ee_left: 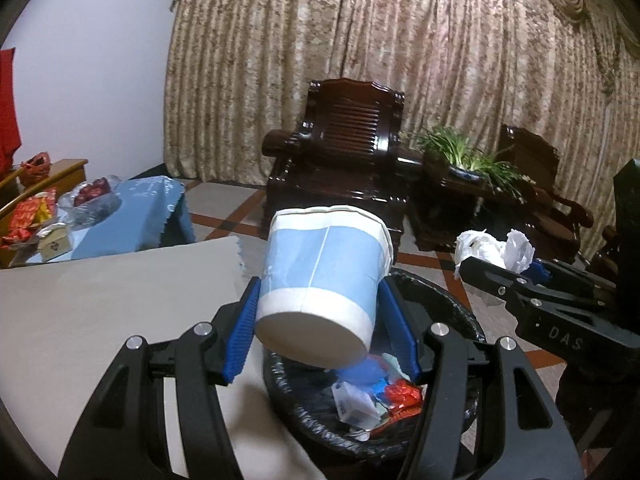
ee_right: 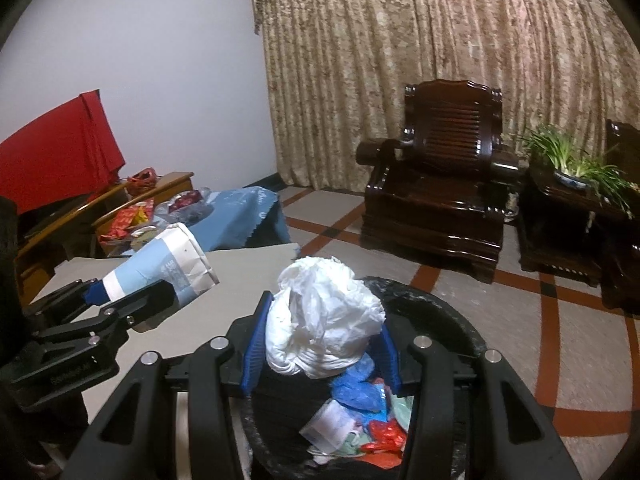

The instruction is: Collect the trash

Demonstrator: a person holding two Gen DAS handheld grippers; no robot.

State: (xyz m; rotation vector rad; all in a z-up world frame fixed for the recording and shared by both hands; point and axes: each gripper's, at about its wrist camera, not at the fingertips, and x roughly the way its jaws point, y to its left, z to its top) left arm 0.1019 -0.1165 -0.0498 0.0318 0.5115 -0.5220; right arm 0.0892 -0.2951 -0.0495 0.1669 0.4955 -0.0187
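My left gripper (ee_left: 320, 304) is shut on a blue-and-white paper cup (ee_left: 324, 272), tilted with its base toward the camera, above the near rim of a black bin (ee_left: 452, 308). The cup also shows in the right wrist view (ee_right: 168, 264), held by the left gripper (ee_right: 132, 296). My right gripper (ee_right: 322, 332) is shut on a crumpled white tissue wad (ee_right: 324, 320) directly over the bin (ee_right: 432, 312). In the left wrist view the right gripper (ee_left: 504, 268) holds the tissue (ee_left: 492, 250) at the right. The bin holds blue, red and white wrappers (ee_right: 360, 412).
A grey table top (ee_left: 100, 312) lies left of the bin. Behind it stands a blue-clothed table (ee_left: 148, 208) with snacks and bags. A dark wooden armchair (ee_right: 440, 196), a potted plant (ee_right: 572, 168) on a side table, and curtains stand beyond on the tiled floor.
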